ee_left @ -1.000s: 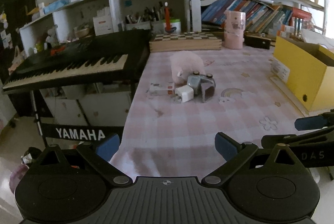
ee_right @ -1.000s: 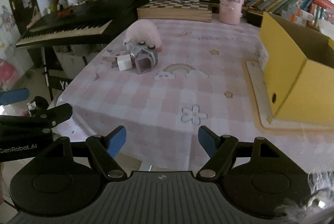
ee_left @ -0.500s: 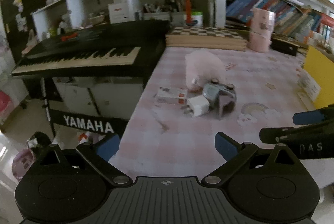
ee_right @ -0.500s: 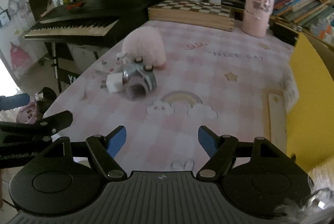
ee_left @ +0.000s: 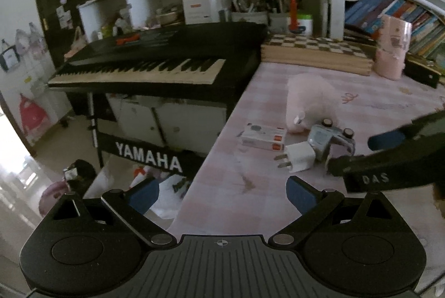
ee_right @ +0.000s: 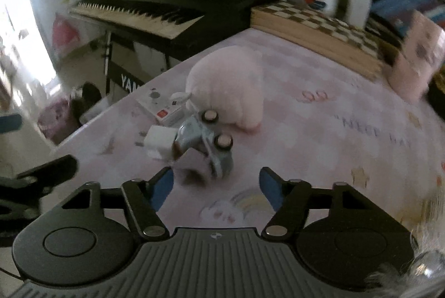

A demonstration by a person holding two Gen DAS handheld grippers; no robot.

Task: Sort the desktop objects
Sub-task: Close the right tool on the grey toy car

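Observation:
A cluster lies on the pink checked tablecloth [ee_right: 319, 148]: a pink plush toy [ee_right: 228, 86], a grey toy car [ee_right: 205, 148] lying overturned, a white charger plug [ee_right: 160, 141] and a white box with a red label [ee_right: 164, 106]. My right gripper [ee_right: 217, 186] hovers just short of the toy car. Its jaws are closing, and the pads are clear of the car. In the left wrist view its fingers [ee_left: 389, 161] reach in beside the car [ee_left: 331, 139] and plug [ee_left: 299, 156]. My left gripper [ee_left: 222, 195] stands open and empty over the table's left edge.
A black Yamaha keyboard [ee_left: 155, 64] stands left of the table. A chessboard box [ee_left: 314, 50] and a pink cylinder [ee_left: 392, 47] sit at the back, in front of bookshelves [ee_left: 389, 9]. The floor drops away past the table's left edge [ee_left: 219, 139].
Both grippers have moved closer to the cluster, the right one much nearer the toy car with its jaws narrower. The yellow box has left both views.

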